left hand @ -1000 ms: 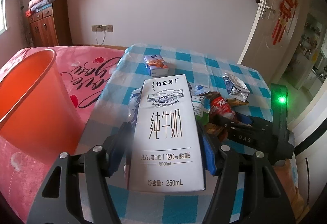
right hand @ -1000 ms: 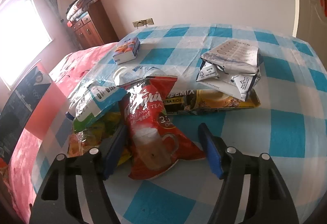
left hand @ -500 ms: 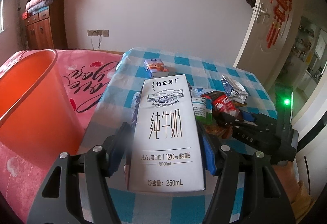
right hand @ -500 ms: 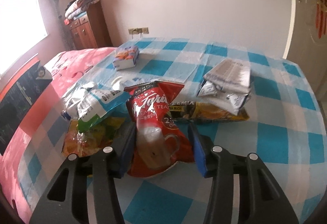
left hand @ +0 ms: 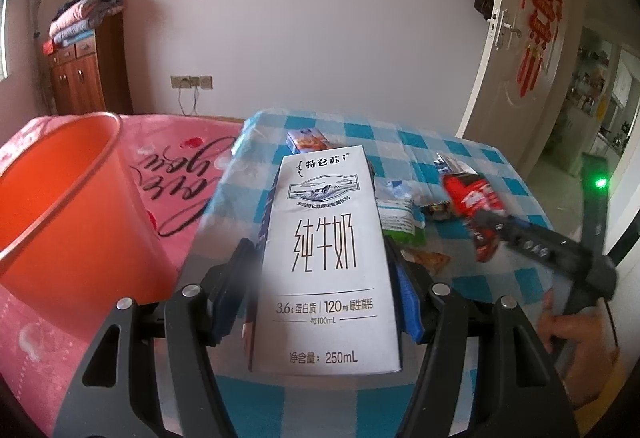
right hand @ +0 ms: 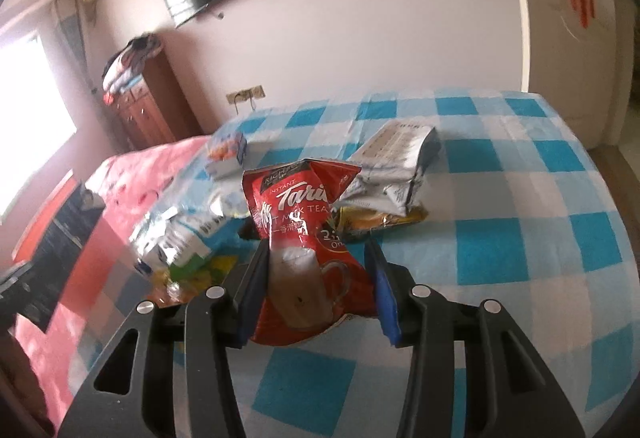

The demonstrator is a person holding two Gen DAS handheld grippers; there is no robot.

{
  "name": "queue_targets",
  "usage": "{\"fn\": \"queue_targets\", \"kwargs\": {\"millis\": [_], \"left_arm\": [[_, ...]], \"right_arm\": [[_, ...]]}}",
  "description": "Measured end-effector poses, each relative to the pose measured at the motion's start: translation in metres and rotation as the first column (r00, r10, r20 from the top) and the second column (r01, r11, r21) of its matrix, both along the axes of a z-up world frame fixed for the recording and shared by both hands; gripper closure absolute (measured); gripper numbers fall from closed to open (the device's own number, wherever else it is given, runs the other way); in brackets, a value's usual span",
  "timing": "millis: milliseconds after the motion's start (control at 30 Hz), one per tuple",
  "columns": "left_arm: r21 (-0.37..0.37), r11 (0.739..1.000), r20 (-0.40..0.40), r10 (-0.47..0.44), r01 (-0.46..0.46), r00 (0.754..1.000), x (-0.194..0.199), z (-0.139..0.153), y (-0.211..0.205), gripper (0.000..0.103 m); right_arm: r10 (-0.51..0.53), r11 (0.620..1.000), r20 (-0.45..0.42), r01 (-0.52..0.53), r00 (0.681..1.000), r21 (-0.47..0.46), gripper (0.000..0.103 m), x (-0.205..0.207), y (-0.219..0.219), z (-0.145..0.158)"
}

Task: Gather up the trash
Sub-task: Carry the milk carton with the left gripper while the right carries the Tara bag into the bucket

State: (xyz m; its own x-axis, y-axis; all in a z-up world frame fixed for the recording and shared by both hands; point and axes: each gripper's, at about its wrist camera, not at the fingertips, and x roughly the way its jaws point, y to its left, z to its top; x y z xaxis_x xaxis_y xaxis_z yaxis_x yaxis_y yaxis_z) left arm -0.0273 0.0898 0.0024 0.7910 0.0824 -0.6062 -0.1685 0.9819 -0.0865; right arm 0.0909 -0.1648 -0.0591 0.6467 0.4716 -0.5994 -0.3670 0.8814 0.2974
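Right wrist: red tea packet [right hand: 304, 250] between closing right gripper [right hand: 318, 278] pads (lifted clear of table).

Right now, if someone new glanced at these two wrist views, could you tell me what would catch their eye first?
The tall white milk carton fills the middle of the left wrist view, clamped in the left gripper, with the orange bin beside it on the left. In the right wrist view, the red milk tea packet sits between the closing jaws of the right gripper, in front of other wrappers on the blue checked tablecloth.
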Motion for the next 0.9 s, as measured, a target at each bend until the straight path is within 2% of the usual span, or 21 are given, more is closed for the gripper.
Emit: {"fn": "queue_targets", "kwargs": {"millis": [267,533,767,900], "left_arm": [[0.042,0.998,0.047,0.046,-0.048,0.998,-0.007,0.021,0.022,0.038],[0.100,0.984,0.093,0.139,-0.149,0.986,-0.021,0.045,0.052,0.038],[0.121,0.959,0.121,0.240,-0.255,0.963,-0.032,0.060,0.089,0.038],[0.150,0.933,0.119,0.312,-0.327,0.943,-0.039,0.061,0.111,0.038]], "right_arm": [[0.019,1.000,0.000,-0.019,1.000,0.025,0.055,-0.008,0.017,0.032],[0.143,0.987,0.016,-0.144,0.990,0.065,0.055,-0.022,0.069,0.065],[0.283,0.954,0.042,-0.285,0.958,0.091,0.055,-0.037,0.129,0.094],[0.367,0.925,0.055,-0.370,0.929,0.089,0.055,-0.046,0.172,0.108]]}}
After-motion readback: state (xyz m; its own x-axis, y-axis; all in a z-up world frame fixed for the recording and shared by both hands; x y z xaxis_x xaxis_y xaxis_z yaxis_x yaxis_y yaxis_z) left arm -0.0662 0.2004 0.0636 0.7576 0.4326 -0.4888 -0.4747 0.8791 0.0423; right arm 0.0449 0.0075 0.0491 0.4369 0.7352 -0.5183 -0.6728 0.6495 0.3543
